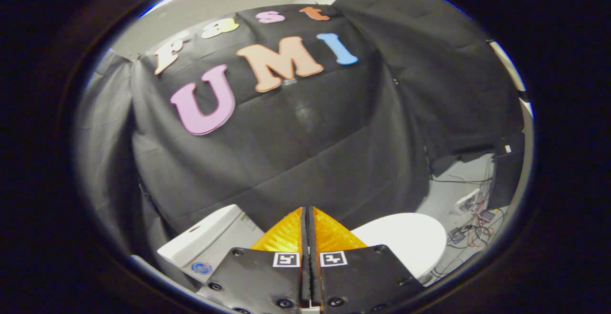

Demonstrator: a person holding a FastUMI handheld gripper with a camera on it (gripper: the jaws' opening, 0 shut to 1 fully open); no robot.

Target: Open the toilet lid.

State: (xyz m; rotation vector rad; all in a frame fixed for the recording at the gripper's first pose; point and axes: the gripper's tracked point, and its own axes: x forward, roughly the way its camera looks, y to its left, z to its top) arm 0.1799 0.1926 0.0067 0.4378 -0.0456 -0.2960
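Fingers closed, empty, toilet below and not yet engaged

Gripper [308, 218] first: the two orange fingers [286, 235] are pressed flat against each other, tip to tip, nothing between them. Closed on air. Probably deliberate: pressed together they make one narrow wedge, which would suit slipping under a lid edge better than pinching it. That's my read, not something visible.

Just past the fingers, low down, the toilet. White toilet lid [405, 242] sits to one side of the fingertips, rounded front edge facing away from the tank. It looks down and flat, so the task hasn't started. White tank [210, 237] is on the other side of the fingers, slanted top showing, small blue mark on its face. The fingers point between the two and above both, aimed at the wall rather than the lid. No contact with either.

Next move, as I judge it: tip down and swing toward the lid's front rim, get under the lip, lift toward the tank. Risk: a smooth rounded rim gives closed tips little purchase and could slip off.

Beyond the lid: pale floor with a power strip [468, 200] and loose cables [477, 230], well apart from the toilet.

Farthest: black cloth wall [310, 151], draped and creased, enclosing the booth.
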